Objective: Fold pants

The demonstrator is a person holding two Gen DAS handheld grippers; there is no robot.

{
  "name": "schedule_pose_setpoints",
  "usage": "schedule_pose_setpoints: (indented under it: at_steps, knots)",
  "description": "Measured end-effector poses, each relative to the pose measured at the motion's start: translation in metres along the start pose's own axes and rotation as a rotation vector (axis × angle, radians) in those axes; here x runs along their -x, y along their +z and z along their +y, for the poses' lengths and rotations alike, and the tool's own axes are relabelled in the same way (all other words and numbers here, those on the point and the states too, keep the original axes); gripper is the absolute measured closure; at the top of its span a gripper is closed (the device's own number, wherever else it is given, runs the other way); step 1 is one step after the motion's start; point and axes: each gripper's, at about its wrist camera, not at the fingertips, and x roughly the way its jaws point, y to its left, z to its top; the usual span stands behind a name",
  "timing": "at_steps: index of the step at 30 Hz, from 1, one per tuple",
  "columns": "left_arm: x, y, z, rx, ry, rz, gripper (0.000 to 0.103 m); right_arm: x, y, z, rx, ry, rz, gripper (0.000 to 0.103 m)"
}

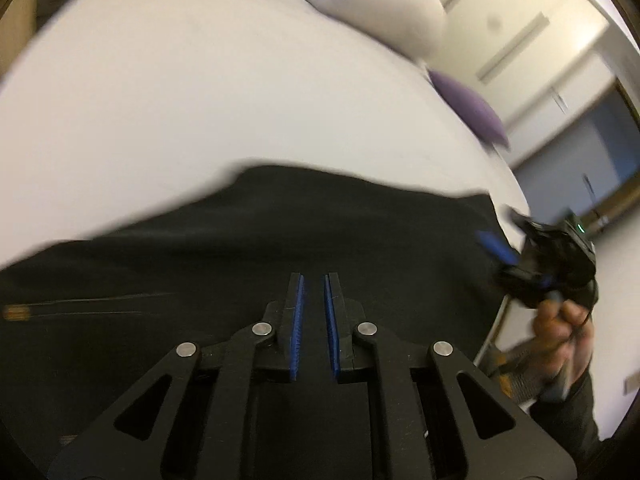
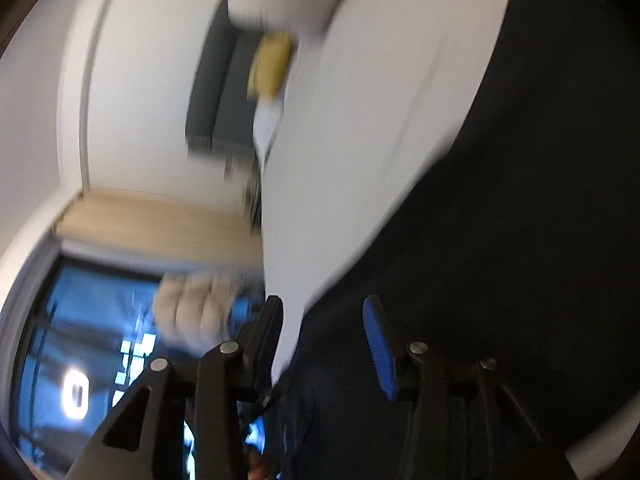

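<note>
Left wrist: both hand-held grippers point(image 1: 314, 280) point(image 2: 324, 306) gape empty above black pants point(image 1: 248, 232) (blurred).

The right hand-held gripper point(image 2: 326, 344), jaws apart, over black pants point(image 2: 500, 240).

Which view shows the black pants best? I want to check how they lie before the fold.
The left wrist view: the black pants spread across the white bed, top edge visible, though blurred. The right wrist view shows only a dark, featureless stretch of the pants, tilted and smeared.
</note>
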Motion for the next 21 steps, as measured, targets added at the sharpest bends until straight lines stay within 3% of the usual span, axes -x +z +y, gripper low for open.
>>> schedule_pose_setpoints:
  at_steps: [2, 3, 4, 7, 10, 12, 13, 14, 15, 16, 19, 21]
  knots:
    - [-0.032, -0.005, -0.007, -0.029, 0.047, 0.078, 0.093, -0.041, 0.006, 0.004, -0.049, -0.045, 0.007, 0.063]
    - [-0.039, -0.008, -0.003, -0.013, 0.052, 0.091, 0.093, -0.042, 0.013, -0.003, -0.072, -0.04, -0.007, 0.083]
    - [-0.038, -0.01, 0.003, 0.017, 0.02, 0.073, 0.093, -0.032, 0.022, -0.011, -0.087, -0.04, -0.037, 0.091]
    - [-0.027, -0.014, 0.024, 0.096, -0.028, 0.056, 0.093, 0.017, 0.038, -0.015, -0.084, -0.091, -0.201, 0.092]
    - [-0.014, -0.019, 0.041, 0.131, -0.023, 0.036, 0.093, 0.101, 0.06, -0.036, -0.143, -0.207, -0.43, 0.09]
    - [-0.004, -0.019, 0.05, 0.154, 0.001, 0.022, 0.093, 0.159, 0.069, -0.048, -0.17, -0.285, -0.546, 0.078]
    - [0.0, -0.02, 0.05, 0.149, 0.024, 0.02, 0.093, 0.182, 0.064, -0.04, -0.157, -0.298, -0.598, 0.056]
    - [0.005, -0.02, 0.045, 0.129, 0.047, 0.019, 0.093, 0.202, 0.053, -0.032, -0.13, -0.314, -0.648, 0.043]
    - [0.007, -0.017, 0.037, 0.107, 0.053, 0.016, 0.093, 0.218, 0.037, -0.021, -0.099, -0.329, -0.694, 0.02]
    - [0.009, -0.019, 0.031, 0.088, 0.046, 0.012, 0.093, 0.23, 0.02, -0.014, -0.077, -0.328, -0.723, 0.008]
    - [0.013, -0.021, 0.005, 0.049, 0.01, 0.015, 0.093, 0.246, -0.006, -0.024, -0.114, -0.222, -0.698, 0.009]
    - [0.001, -0.023, -0.014, 0.013, 0.0, 0.035, 0.093, 0.252, -0.005, -0.044, -0.171, -0.16, -0.663, 0.016]
